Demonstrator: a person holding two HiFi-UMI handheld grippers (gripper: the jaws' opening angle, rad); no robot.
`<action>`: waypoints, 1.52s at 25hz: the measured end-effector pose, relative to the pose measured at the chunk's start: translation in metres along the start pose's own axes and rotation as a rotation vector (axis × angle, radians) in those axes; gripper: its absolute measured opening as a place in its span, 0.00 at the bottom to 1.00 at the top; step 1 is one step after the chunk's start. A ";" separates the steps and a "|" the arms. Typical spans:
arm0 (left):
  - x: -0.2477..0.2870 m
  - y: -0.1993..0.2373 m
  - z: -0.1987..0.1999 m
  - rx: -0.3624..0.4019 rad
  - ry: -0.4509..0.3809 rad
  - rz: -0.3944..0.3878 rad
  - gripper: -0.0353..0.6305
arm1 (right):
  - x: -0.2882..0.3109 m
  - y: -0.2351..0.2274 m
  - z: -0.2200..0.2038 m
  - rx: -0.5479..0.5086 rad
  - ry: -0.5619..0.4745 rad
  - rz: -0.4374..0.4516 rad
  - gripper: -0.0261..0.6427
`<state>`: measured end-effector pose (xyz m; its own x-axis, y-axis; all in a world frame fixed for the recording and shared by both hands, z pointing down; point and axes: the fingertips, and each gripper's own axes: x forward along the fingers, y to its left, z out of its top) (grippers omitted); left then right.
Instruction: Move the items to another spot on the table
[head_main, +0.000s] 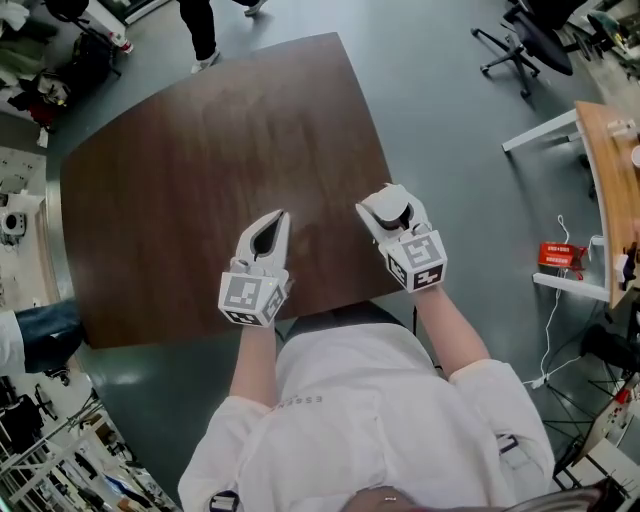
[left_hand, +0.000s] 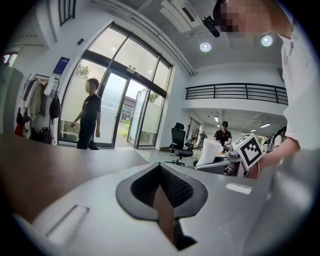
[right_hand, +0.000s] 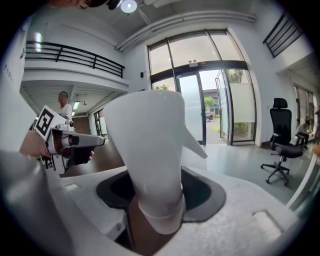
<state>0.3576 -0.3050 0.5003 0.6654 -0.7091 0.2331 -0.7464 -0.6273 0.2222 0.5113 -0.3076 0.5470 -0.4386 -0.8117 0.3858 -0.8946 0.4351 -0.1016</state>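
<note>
Left gripper (head_main: 274, 222) hovers over the brown table (head_main: 170, 190), jaws closed together with nothing between them — to its right, the right gripper (head_main: 388, 205) clamps a white spouted cup (right_hand: 150, 145) by the table's near edge

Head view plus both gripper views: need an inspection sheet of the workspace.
Surface: dark wooden table; nothing seen lying on it.
Job's things: one white object, kind unclear, held off the table near its right edge.
Clutter: nothing seen on the table; red box beside the side desk.
Grippers: left gripper jaws together, empty; right gripper closed on the white object.
Cables: white cable trailing over the floor at right.
Surroundings: office chair on grey floor; a person stands beyond the table's far edge.
</note>
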 end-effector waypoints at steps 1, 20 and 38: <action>-0.002 -0.004 0.002 0.007 -0.008 0.007 0.07 | -0.005 0.000 0.003 -0.012 -0.002 0.010 0.41; -0.261 0.098 0.022 -0.002 -0.197 0.468 0.07 | 0.048 0.245 0.056 -0.137 -0.018 0.458 0.40; -0.632 0.198 -0.032 -0.049 -0.253 0.967 0.07 | 0.090 0.622 0.031 -0.321 0.046 0.864 0.40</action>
<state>-0.2108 0.0292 0.4272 -0.2538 -0.9589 0.1273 -0.9606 0.2653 0.0832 -0.0872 -0.1222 0.4907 -0.9332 -0.1410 0.3305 -0.1881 0.9754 -0.1150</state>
